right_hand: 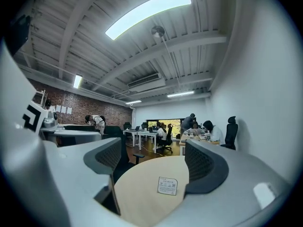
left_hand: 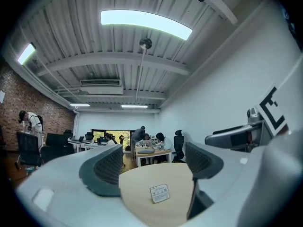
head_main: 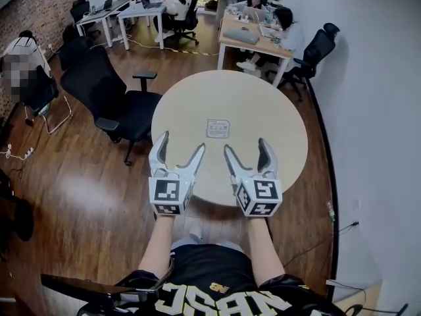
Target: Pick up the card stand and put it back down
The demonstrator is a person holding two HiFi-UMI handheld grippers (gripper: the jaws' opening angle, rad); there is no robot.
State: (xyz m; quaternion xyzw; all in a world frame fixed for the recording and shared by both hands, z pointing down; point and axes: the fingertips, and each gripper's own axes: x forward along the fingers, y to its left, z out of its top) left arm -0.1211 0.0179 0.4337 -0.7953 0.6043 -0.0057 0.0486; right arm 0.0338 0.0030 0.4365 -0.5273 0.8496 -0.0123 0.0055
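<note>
A small white card stand (head_main: pixel 218 128) stands near the middle of the round beige table (head_main: pixel 263 104). Both grippers hover over the table's near edge, short of the stand. My left gripper (head_main: pixel 179 147) is open with nothing between its fingers, and the stand lies ahead and to its right. My right gripper (head_main: pixel 247 149) is open and empty too, with the stand ahead and to its left. In the left gripper view the card stand (left_hand: pixel 159 193) shows between the jaws, well beyond them. The right gripper view also has the card stand (right_hand: pixel 167 186) on the table ahead.
Two black office chairs (head_main: pixel 108 94) stand left of the table. A white wall (head_main: pixel 375 110) runs close along the right. Desks with seated people (head_main: pixel 263 28) fill the back of the room. A person's legs and torso are below the grippers.
</note>
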